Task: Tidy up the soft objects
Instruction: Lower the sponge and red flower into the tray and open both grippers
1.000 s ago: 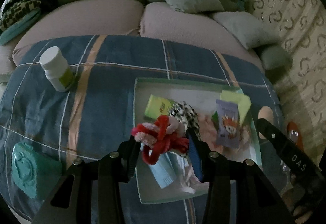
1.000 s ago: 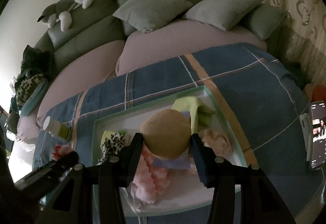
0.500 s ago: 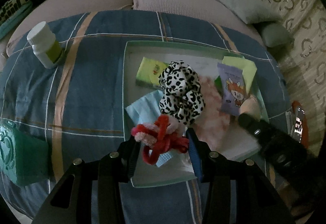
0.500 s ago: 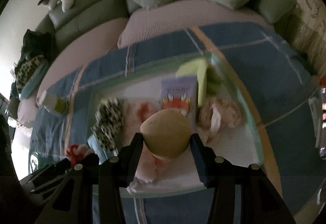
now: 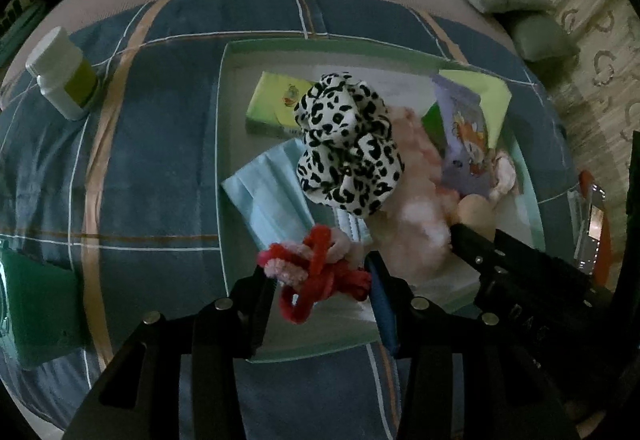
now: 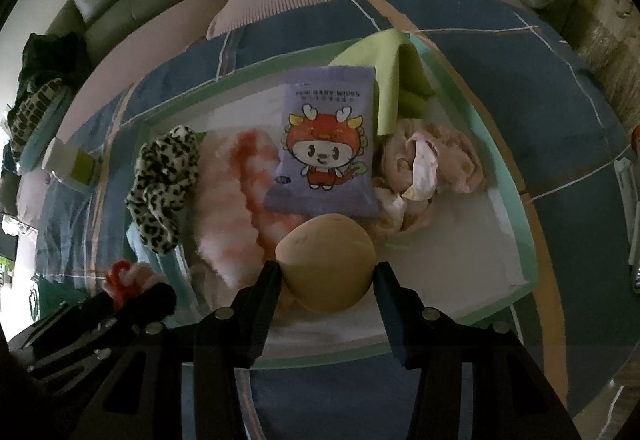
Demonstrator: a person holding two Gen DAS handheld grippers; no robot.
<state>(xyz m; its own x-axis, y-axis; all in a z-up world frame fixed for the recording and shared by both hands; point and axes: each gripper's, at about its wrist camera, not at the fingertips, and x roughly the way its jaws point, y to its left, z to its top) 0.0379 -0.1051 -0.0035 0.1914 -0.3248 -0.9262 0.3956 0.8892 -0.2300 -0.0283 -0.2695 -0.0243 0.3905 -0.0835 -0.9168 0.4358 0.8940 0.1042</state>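
My left gripper (image 5: 320,276) clamps the red-pink yarn bundle (image 5: 316,264) over the tray's (image 5: 304,354) near edge; my right gripper (image 6: 326,276) grips the tan sponge (image 6: 326,268) above it.

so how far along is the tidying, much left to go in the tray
Mostly done: the tray already holds the leopard scrunchie, wipes pack, fluffy pink piece, green cloth and blue mask.
In hand: the left gripper holds a red and pink chenille piece, the right gripper a tan sponge, both over the tray.
Left: releasing those two. The white bottle sits outside on the blanket.
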